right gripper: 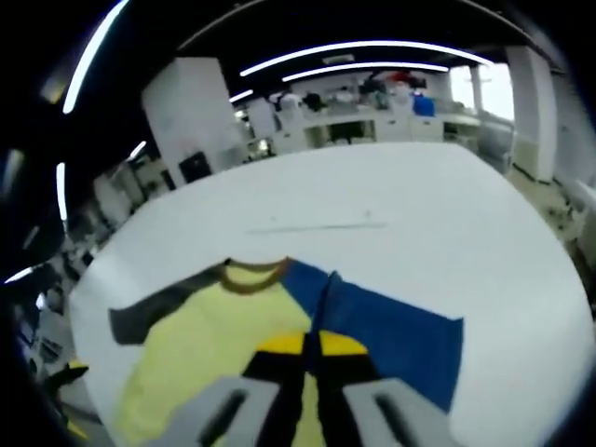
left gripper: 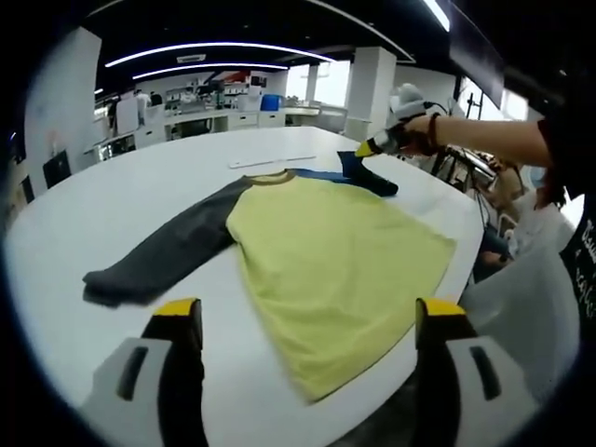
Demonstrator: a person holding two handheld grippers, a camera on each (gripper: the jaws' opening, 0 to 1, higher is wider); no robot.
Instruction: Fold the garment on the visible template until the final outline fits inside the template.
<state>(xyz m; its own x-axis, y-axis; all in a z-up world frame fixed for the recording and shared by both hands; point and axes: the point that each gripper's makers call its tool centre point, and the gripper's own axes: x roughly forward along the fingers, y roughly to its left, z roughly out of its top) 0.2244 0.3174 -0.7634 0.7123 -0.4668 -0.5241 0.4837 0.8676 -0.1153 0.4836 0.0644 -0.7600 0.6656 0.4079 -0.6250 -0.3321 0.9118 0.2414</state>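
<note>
Left gripper (left gripper: 307, 321) fingers apart, empty, above the table (left gripper: 102, 205). Raglan shirt (left gripper: 340, 256) spread flat; soft, limp, light. Right gripper (right gripper: 312, 349) fingers pinched on blue sleeve (right gripper: 391, 340). Recommended hold: hem or cuff edges.

A large open-plan laboratory or workshop hall, with a dark ceiling crossed by long curved light strips (left gripper: 196, 51) and broad white columns (left gripper: 372, 88). Workbenches (left gripper: 200, 119) crowded with equipment line the far wall beneath bright windows (left gripper: 321, 82). A wide white table (left gripper: 112, 205) occupies the foreground.
</note>
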